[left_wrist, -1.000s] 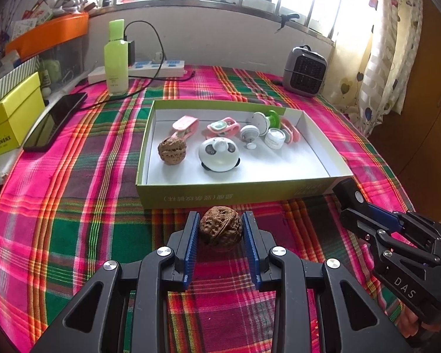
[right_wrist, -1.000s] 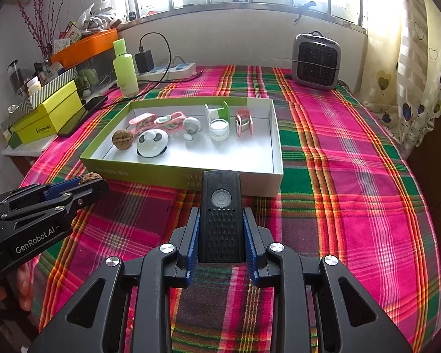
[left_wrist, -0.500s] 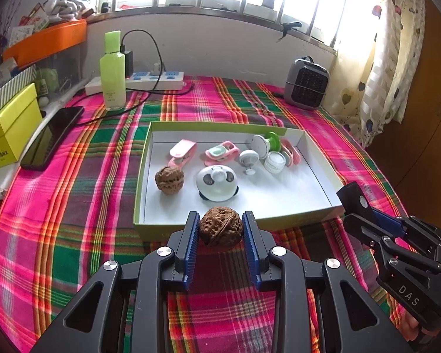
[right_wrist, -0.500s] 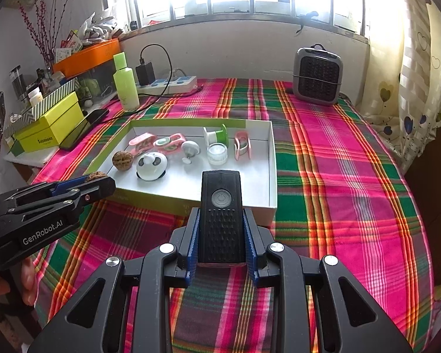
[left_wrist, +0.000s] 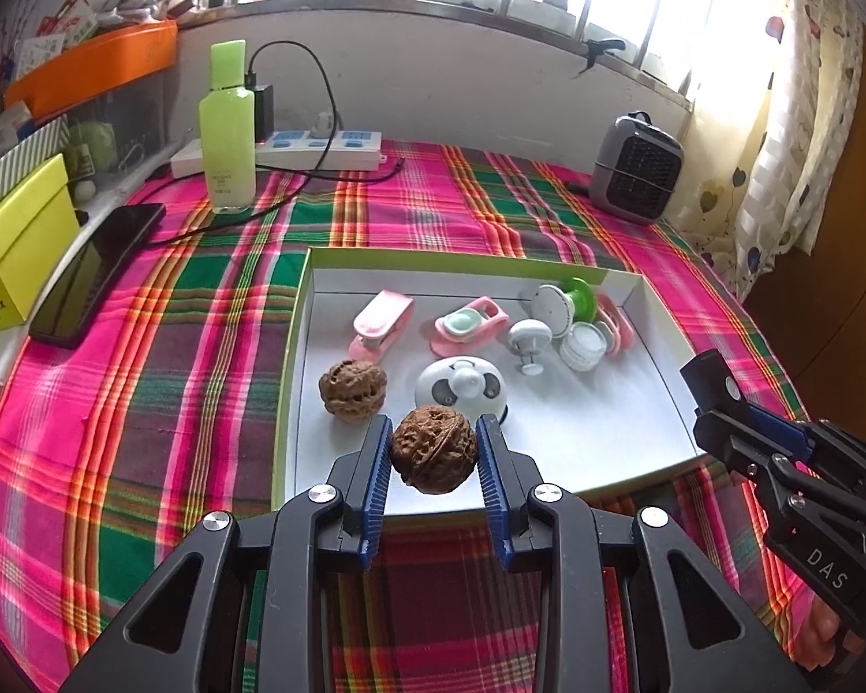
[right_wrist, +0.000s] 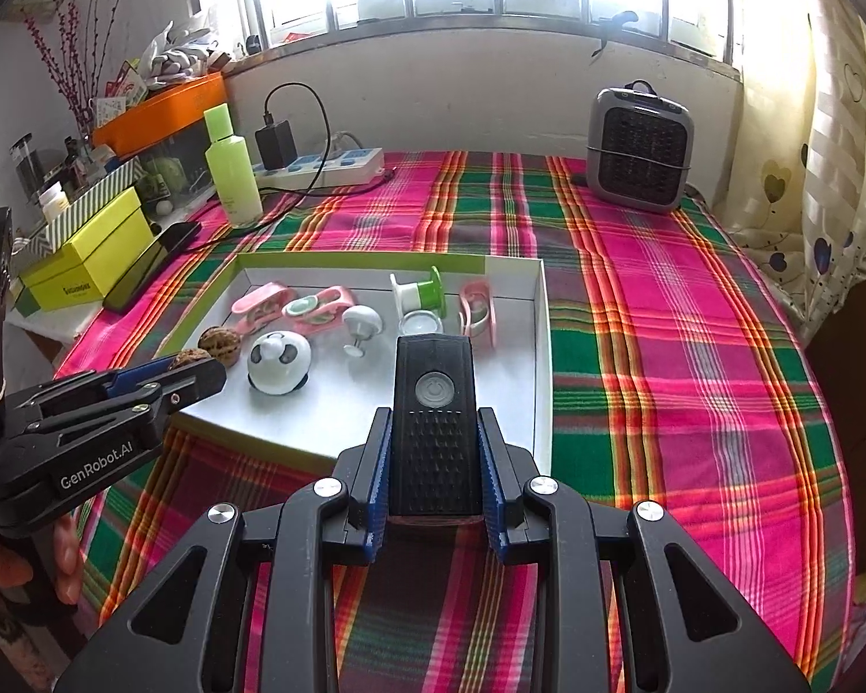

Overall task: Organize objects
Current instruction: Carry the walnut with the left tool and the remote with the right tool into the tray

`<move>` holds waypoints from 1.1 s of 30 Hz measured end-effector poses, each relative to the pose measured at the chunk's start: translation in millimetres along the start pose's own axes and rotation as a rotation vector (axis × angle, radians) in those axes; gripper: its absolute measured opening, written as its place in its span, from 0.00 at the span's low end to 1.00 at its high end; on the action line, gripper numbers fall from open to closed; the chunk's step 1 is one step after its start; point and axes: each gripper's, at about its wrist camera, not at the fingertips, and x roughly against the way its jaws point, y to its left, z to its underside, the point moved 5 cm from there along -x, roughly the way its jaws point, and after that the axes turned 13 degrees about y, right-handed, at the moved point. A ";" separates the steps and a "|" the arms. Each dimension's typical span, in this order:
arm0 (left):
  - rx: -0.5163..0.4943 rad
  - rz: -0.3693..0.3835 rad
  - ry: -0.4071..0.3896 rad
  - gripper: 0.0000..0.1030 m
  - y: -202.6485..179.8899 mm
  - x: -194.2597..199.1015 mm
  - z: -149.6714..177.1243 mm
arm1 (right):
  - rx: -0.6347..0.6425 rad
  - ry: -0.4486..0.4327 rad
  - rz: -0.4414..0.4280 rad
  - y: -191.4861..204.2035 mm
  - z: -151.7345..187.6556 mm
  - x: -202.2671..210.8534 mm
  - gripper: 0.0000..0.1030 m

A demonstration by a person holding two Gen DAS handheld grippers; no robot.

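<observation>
One plaid-covered bench (left_wrist: 144,404) is seen, carrying one shallow green-rimmed white tray (left_wrist: 635,433). Two brown wrinkled walnuts are counted: one lies in the tray (left_wrist: 352,390), the other (left_wrist: 433,449) is clamped in the left gripper (left_wrist: 433,450) above the near rim. One black ribbed remote (right_wrist: 436,421) is clasped by the right gripper (right_wrist: 436,450).

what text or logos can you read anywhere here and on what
"GenRobot.AI": side of the left hand-held gripper
"DAS": side of the right hand-held gripper
Power symbol: button on the black device
Yellow box: dark print, too small to read
Green bottle: label print too blurred to read
</observation>
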 end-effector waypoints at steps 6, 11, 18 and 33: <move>0.005 -0.008 0.015 0.27 3.9 -9.4 -7.9 | -0.008 0.033 -0.001 -4.7 -12.1 -14.7 0.27; 0.006 -0.009 0.024 0.27 4.5 -14.7 -9.8 | -0.004 0.064 0.012 -5.3 -18.5 -25.6 0.27; 0.008 -0.017 0.035 0.27 6.1 -20.0 -11.4 | -0.025 0.105 0.017 -10.1 -22.7 -39.1 0.27; 0.009 -0.040 0.045 0.27 9.8 -26.2 -12.5 | -0.030 0.125 0.024 -13.3 -24.9 -52.2 0.27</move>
